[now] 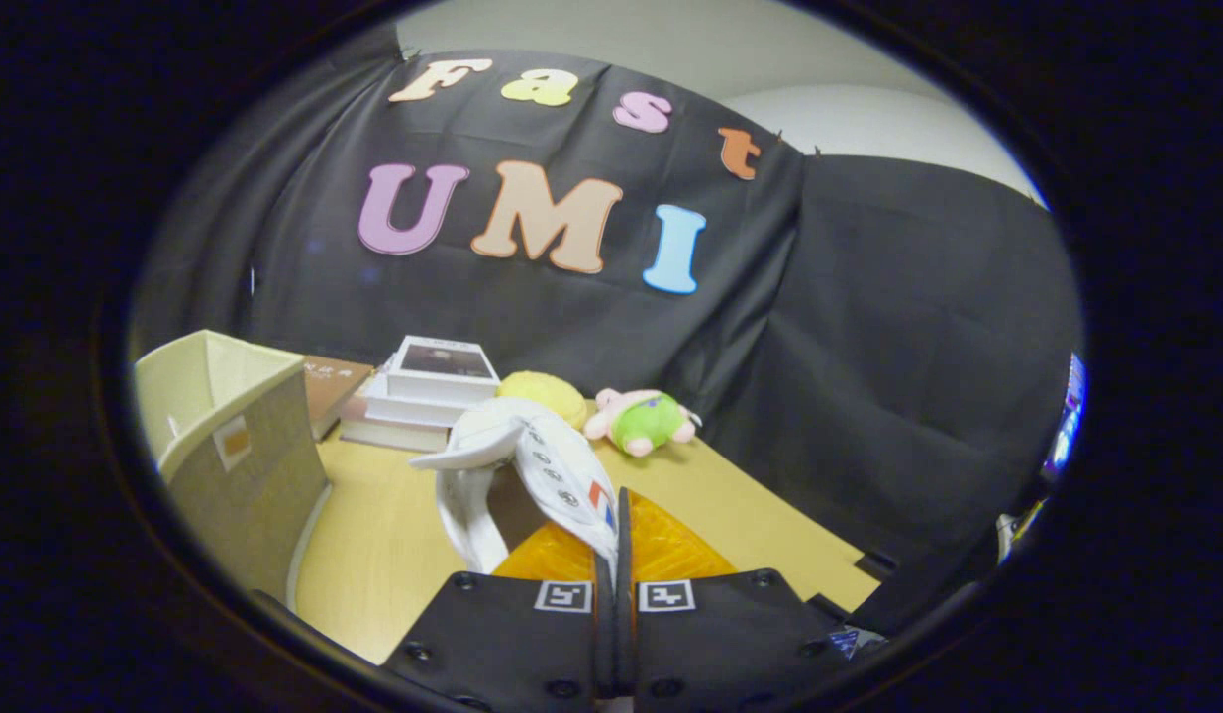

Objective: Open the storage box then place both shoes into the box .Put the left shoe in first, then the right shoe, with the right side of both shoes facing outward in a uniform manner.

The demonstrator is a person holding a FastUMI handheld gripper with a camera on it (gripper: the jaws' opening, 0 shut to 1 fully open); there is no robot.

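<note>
Jaws: gripper fingers pinched together on white shoe, lifted above the table.
Left: open storage box.
Beyond: stacked books, yellow plush, pink-green plush.

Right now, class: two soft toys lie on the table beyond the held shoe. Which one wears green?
The pink plush toy, right of the plain yellow plush. The gripper is shut on the white shoe just before them.
</note>
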